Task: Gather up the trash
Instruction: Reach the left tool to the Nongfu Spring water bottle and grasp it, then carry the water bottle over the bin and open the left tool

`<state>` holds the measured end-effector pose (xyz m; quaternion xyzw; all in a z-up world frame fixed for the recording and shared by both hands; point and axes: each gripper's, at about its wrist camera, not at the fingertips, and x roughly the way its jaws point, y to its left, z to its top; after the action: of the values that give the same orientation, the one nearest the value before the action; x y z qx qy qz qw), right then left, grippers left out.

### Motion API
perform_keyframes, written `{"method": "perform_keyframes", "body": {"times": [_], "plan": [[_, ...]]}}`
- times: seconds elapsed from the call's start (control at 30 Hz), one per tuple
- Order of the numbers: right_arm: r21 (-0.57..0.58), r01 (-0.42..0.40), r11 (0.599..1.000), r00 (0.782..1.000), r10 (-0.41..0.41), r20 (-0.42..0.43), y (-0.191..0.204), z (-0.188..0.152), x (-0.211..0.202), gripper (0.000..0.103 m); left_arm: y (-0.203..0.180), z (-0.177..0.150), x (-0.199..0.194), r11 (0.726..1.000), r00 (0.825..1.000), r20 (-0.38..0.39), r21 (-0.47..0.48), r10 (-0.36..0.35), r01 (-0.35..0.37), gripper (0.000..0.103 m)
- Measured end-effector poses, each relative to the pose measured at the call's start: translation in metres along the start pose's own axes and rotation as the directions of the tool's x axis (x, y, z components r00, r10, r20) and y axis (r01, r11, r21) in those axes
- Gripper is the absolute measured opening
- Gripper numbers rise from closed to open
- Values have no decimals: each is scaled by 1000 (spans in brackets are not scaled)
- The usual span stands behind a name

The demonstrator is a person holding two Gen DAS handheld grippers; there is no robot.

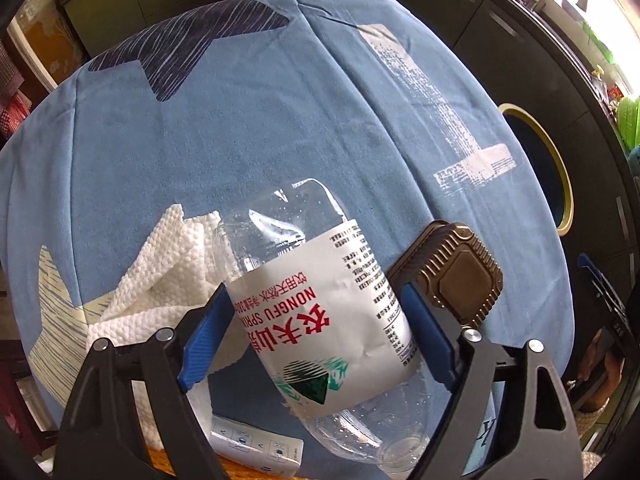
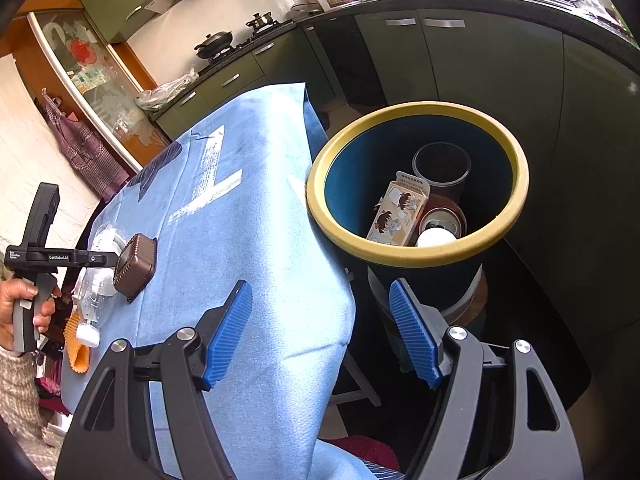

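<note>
- On the blue cloth point(image 1: 280, 120) that covers the table, a crushed clear plastic bottle point(image 1: 320, 320) lies on its side, its white label up, near the table's near edge.
- Around the bottle, the left gripper point(image 1: 316, 336) stands steeply downward with one blue pad on each side of the label. The left pad meets the label's edge, but a sliver of cloth shows beside the right pad, so I read the jaws as straddling the bottle, not yet squeezing it.
- That straddle looks chosen to take the bottle across its wide middle, where a flattened body gives the pads the most to bite on.
- Just left of the bottle, touching it, a crumpled paper towel point(image 1: 160, 276) waits; just right sits a brown ribbed plastic tray point(image 1: 460, 272), close against the right finger. Both look like trash still to be gathered.
- Beside the table's far-right edge stands a bin point(image 2: 416, 256) with a yellow rim, set within easy reach of the cloth. It already holds a small carton point(image 2: 400, 212), a can point(image 2: 444, 216) and a dark cup point(image 2: 440, 164).
- Over the table's corner, the right gripper point(image 2: 320, 332) hangs with its jaws apart and nothing between them, pointed toward the bin, probably idle while the other hand works.
- A person's hand point(image 2: 20, 304) holds the left tool's handle.
</note>
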<state>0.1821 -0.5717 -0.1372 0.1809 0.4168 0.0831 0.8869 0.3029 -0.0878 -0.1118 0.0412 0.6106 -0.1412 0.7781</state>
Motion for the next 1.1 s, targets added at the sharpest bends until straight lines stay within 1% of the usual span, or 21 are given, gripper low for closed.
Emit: {"method": "perform_keyframes", "body": {"times": [0.07,0.1,0.17,0.3,0.5,0.77,0.83,1.1], "plan": [[-3,-6,1000,1000,6,-4,2,0,0,71,-1,4,7,1000,999,-31,9,8,-8,80],[-6,-8,1000,1000,8,-8,3,0,1,71,-3,5,12,999,999,-43,26,28,-27,79],[-8,-12,1000,1000,12,-12,3,-1,1,71,-6,7,15,996,997,-42,62,67,-64,77],[1,-11,1000,1000,11,-9,0,0,-1,71,-10,8,13,992,996,-40,93,86,-82,74],[7,-13,1000,1000,13,-11,-3,0,1,71,-15,9,-3,989,995,-2,113,96,-95,73],[6,-19,1000,1000,19,-13,-1,-1,2,71,-30,9,-37,982,994,55,156,98,-105,71],[6,-20,1000,1000,20,-12,-1,0,2,71,-32,-2,-46,980,993,69,167,100,-111,70],[8,-24,1000,1000,24,-8,-1,-1,0,71,-46,-7,-69,975,989,116,196,88,-110,66]]}}
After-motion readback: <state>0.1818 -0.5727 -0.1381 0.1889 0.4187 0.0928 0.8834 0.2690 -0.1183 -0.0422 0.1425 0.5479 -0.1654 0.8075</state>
